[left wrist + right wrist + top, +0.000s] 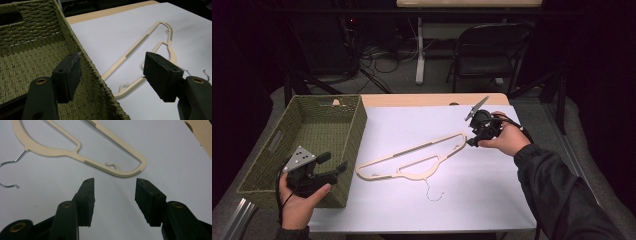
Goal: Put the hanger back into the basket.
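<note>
Resting low at the near left corner of the desk [492,200], the left hand [299,200] lies palm up with the left tongs [337,169] cradled in it, jaws pointing toward the hanger [414,156] at the middle of the desk. The grey plate on top tilts toward the basket [272,145]. In the left gripper view the left tongs [112,75] stand wide with nothing between the pads; one jaw sits over the woven inside of the basket [30,62], the other over the white desk [112,37], and the basket's near wall runs up between them. No pad touches the rim, as far as can be told.

The right hand [507,142] reaches in from the right, sleeve angled across the desk edge, wrist bent so that the right tongs [472,142] point down and left at the far end of the hanger. In the right gripper view the right tongs [115,197] are wide, and nothing is between the pads. The hanger [82,152] lies just beyond the fingertips, its rounded end nearest them, apart from both.

The hanger lies flat on the desk, slanted from near the basket up toward the right hand, its wire hook [434,192] pointing toward the near edge. The basket stands at the left edge, just beside the hanger's near end.
</note>
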`<state>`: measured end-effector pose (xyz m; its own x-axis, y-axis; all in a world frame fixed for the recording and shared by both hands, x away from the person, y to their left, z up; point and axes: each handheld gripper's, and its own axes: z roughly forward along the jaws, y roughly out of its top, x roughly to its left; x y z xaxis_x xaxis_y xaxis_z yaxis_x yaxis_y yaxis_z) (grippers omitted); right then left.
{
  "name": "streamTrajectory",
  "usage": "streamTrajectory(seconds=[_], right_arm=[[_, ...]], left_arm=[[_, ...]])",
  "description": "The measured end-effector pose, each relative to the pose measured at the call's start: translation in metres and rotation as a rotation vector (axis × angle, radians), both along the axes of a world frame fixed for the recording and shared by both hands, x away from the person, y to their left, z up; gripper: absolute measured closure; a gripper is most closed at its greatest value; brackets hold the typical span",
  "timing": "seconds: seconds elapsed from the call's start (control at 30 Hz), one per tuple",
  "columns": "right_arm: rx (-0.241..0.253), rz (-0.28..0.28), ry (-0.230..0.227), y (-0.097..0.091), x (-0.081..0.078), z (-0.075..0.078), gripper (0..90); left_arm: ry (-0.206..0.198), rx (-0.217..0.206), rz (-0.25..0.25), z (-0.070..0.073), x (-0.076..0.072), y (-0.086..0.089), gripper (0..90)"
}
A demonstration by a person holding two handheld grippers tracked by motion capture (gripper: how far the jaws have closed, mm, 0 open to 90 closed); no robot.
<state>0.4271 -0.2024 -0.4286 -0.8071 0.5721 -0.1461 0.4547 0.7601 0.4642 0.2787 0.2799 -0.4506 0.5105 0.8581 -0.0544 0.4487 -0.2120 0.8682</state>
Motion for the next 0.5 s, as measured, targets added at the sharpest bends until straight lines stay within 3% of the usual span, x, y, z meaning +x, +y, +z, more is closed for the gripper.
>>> streamTrajectory(seconds=[0.03,0.07,0.1,0.17,0.2,0.3,0.33,0.37,0.4,0.43,0.5], right_arm=[[-0.036,0.010,0.034,0.000,0.001,0.005,49.7],[-0.040,0.008,0.050,0.001,0.001,0.006,49.7],[-0.008,0.005,0.027,0.002,0.002,0.004,49.6],[-0.017,0.014,0.030,0.004,0.004,0.004,49.7],[-0.043,0.014,0.054,0.006,0.005,0.007,49.8],[-0.019,0.027,0.045,0.010,0.008,0.003,50.4],[-0.093,0.045,0.123,0.013,0.011,0.009,50.4],[-0.004,0.044,0.045,0.017,0.011,-0.001,50.3],[0.007,0.051,0.035,0.020,0.013,-0.003,50.1],[-0.042,0.060,0.076,0.022,0.014,0.000,49.6],[-0.069,0.076,0.076,0.028,0.016,-0.003,49.3]], left_arm=[[0.000,-0.001,0.001,0.000,0.000,0.000,30.5],[-0.001,0.000,0.003,0.000,0.000,0.000,30.5],[0.000,-0.001,0.002,0.000,0.000,0.000,30.5],[0.000,0.000,0.002,0.000,0.000,0.001,30.5],[0.000,0.000,0.003,0.000,0.000,0.001,30.5],[0.000,0.000,0.003,0.000,0.000,0.001,30.5],[0.002,-0.001,0.002,0.000,0.000,0.000,30.5],[0.003,0.000,0.002,0.000,0.000,0.000,30.5],[0.002,0.000,0.001,-0.001,0.000,0.000,30.5],[0.004,0.001,0.002,-0.001,0.000,0.000,30.5],[0.004,0.002,0.002,-0.001,0.001,0.001,30.5]])
